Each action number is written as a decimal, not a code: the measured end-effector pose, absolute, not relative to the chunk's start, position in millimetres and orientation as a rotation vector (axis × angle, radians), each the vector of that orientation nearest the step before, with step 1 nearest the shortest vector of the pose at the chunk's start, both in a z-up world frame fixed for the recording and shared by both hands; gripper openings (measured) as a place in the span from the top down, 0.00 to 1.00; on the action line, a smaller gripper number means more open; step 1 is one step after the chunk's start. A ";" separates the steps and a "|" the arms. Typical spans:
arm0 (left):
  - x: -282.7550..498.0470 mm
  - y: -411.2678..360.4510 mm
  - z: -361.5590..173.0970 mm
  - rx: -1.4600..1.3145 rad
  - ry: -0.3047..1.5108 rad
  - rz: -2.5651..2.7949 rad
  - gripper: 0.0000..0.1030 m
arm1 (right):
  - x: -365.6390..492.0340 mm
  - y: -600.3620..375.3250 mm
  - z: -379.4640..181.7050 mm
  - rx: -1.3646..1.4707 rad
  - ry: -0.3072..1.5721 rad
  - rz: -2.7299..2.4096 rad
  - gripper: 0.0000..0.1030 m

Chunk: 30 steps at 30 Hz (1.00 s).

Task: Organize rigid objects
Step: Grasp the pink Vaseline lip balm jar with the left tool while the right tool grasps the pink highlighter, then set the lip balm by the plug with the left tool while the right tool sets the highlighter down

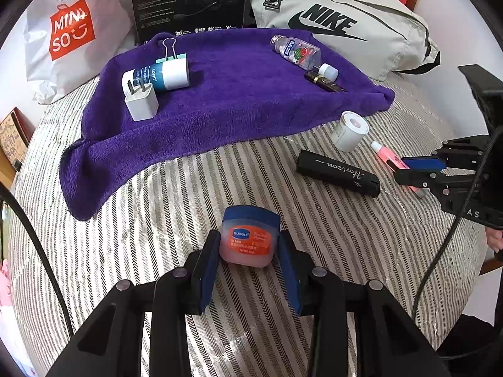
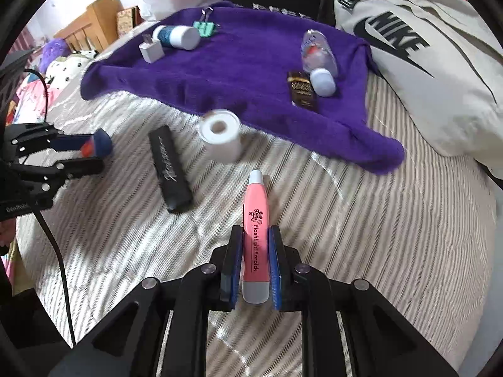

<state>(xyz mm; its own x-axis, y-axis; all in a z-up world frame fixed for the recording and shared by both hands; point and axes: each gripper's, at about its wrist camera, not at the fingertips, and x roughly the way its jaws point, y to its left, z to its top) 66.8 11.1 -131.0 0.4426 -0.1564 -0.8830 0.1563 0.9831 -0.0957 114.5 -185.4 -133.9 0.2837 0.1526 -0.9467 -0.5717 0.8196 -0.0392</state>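
— What's the surface underneath it all?

— A striped bedspread (image 1: 251,172), grey and cream, with a glossy sheen where the light catches it.

— And behind?

— A white wall (image 1: 9,62) on the far left side. A white shopping bag (image 1: 72,28) with an orange logo leans there, next to a black box (image 1: 188,0) and a pale grey sports bag (image 1: 345,22).

— Any furniture?

— Light wooden furniture (image 2: 94,19) at the far left of the right view, with a small framed picture (image 2: 127,20) beside it. Soft, even daylight.
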 end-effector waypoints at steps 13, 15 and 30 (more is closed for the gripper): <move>66.5 27.8 -125.9 -0.084 1.073 -0.164 0.66 | 113.8 -200.1 -123.1 -0.263 1.205 0.502 0.84; 66.2 34.5 -121.4 -0.103 1.063 -0.163 0.66 | 112.6 -201.6 -116.8 -0.257 1.194 0.508 0.84; 92.3 73.0 -76.8 -0.111 0.974 -0.124 0.66 | 153.0 -184.2 -65.8 -0.199 1.080 0.562 0.84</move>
